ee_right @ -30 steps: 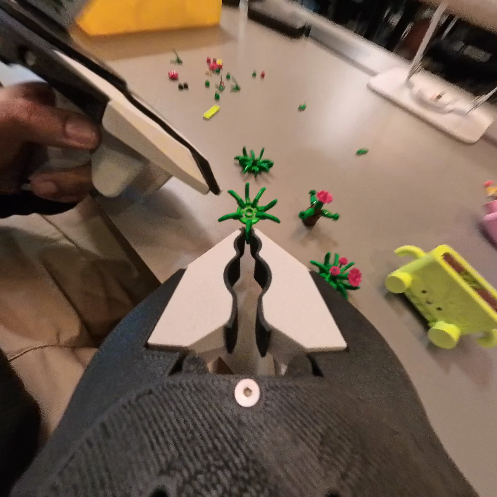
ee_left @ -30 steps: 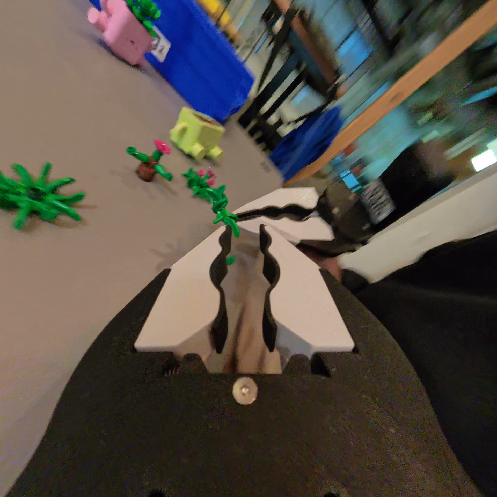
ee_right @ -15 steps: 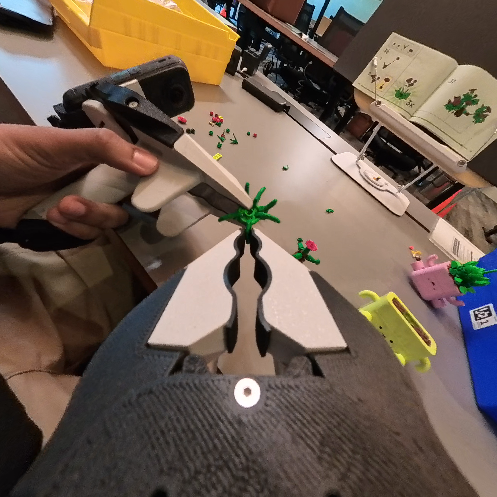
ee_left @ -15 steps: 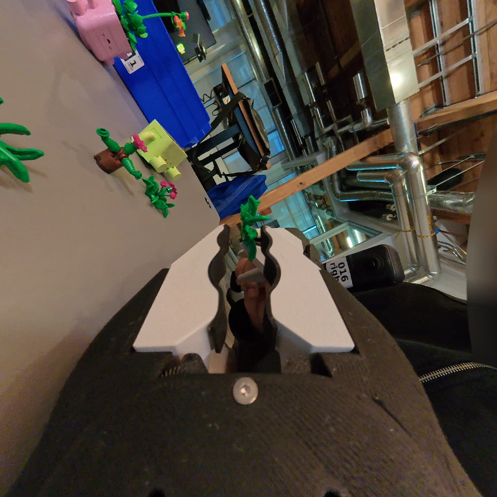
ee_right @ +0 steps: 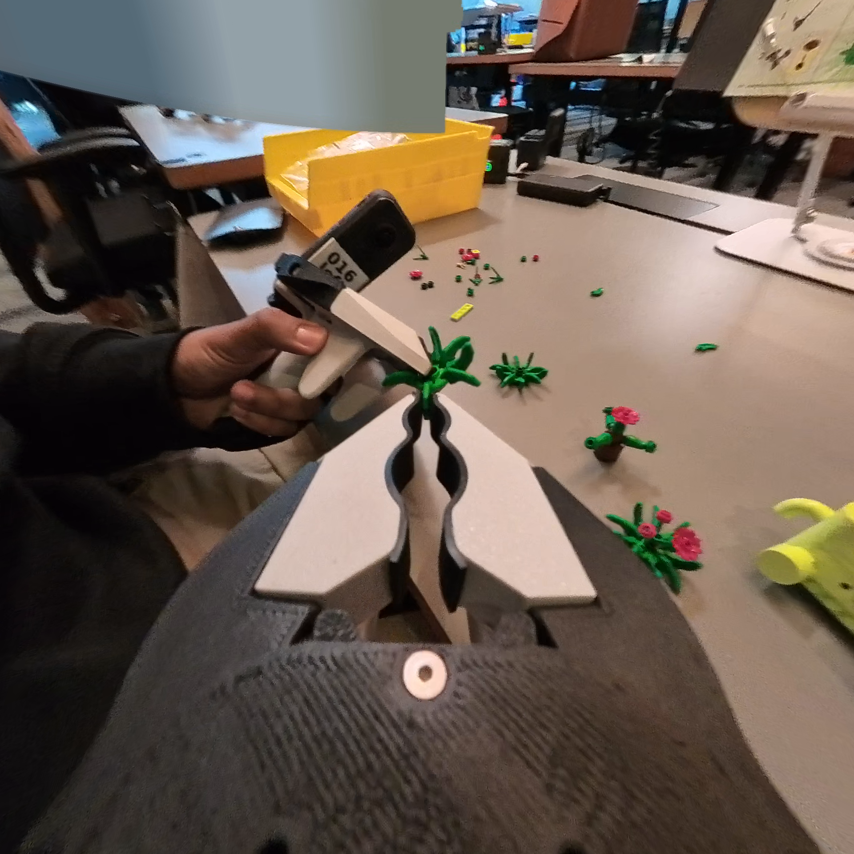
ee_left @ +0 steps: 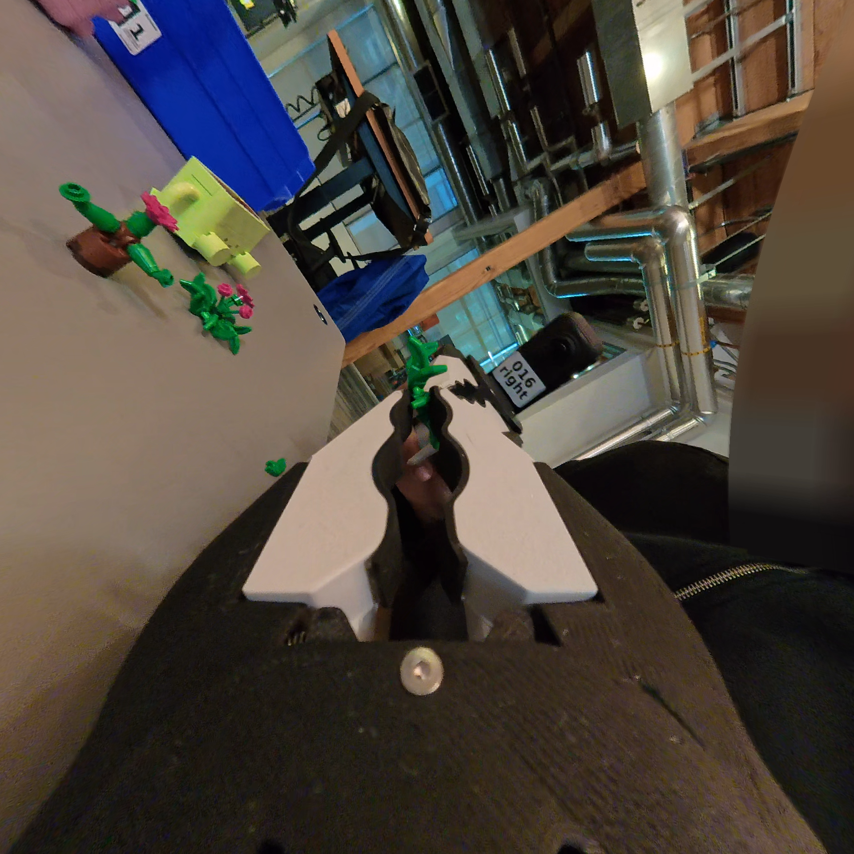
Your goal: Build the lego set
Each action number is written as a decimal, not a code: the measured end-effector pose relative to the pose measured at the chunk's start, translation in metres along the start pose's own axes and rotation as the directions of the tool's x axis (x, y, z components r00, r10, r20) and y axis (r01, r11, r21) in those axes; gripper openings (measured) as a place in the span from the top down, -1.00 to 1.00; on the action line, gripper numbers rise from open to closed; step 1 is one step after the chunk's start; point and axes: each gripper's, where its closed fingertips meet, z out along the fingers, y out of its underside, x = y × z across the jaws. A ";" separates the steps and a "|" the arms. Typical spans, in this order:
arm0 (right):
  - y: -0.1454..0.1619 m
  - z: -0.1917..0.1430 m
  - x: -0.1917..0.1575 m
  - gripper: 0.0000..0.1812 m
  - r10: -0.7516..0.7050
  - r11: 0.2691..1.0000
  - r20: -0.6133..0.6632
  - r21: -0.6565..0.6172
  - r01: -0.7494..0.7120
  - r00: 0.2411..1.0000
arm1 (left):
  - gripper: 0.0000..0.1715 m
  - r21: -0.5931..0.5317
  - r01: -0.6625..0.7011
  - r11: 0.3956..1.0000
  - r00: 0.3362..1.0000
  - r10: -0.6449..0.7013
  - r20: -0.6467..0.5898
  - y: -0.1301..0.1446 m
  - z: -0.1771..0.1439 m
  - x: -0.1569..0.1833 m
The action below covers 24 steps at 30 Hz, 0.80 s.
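A green spiky lego plant (ee_right: 439,365) is held in the air between both grippers, off the table's near edge. My right gripper (ee_right: 426,404) is shut on its stem. My left gripper (ee_left: 421,399) is shut on the plant's leafy part (ee_left: 423,374). In the right wrist view the left gripper (ee_right: 416,362) comes in from the left, held by a hand, its tip at the plant's centre. The right gripper (ee_left: 462,393) shows just behind the plant in the left wrist view.
On the grey table (ee_right: 693,323) lie a second spiky plant (ee_right: 517,372), a brown-potted cactus with a pink flower (ee_right: 617,434), a pink-flowered plant (ee_right: 661,545), a lime pot (ee_right: 822,568) and scattered small pieces (ee_right: 466,272). A yellow bin (ee_right: 383,180) and a booklet stand (ee_right: 795,240) are farther back. Left and right tips are no more than a few centimetres apart. Left tips and right tips are each some 20 cm from the lime pot (ee_right: 822,568).
My left gripper came up to the plant held by the right gripper and its fingers closed from open onto it. Both grippers rose and tilted away from the table.
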 end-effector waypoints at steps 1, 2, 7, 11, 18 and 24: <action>0.000 -0.001 -0.001 0.99 0.014 1.000 0.020 0.010 -0.014 1.000 | 0.93 -0.005 0.004 1.000 1.000 -0.004 -0.007 0.001 0.001 0.001; 0.000 -0.002 -0.001 1.00 0.019 1.000 0.029 0.016 -0.019 0.999 | 0.94 -0.006 0.012 1.000 1.000 -0.012 -0.011 0.002 0.002 0.001; 0.003 -0.004 0.002 1.00 -0.027 0.999 0.000 0.016 0.027 1.000 | 0.93 0.009 0.041 0.999 0.999 -0.041 -0.024 0.002 0.004 -0.002; 0.002 -0.005 0.004 0.99 -0.055 0.998 -0.023 0.018 0.055 0.998 | 0.92 0.031 0.043 0.999 0.999 -0.042 -0.034 0.000 0.005 -0.002; 0.006 -0.004 0.006 0.99 -0.083 0.997 -0.043 -0.008 0.083 0.996 | 0.93 0.022 0.036 0.999 0.999 -0.036 0.000 -0.001 0.001 -0.005; 0.008 -0.003 0.006 0.99 -0.082 0.997 -0.040 0.001 0.082 0.996 | 0.93 0.028 0.093 0.995 0.996 -0.093 -0.013 -0.001 0.000 -0.007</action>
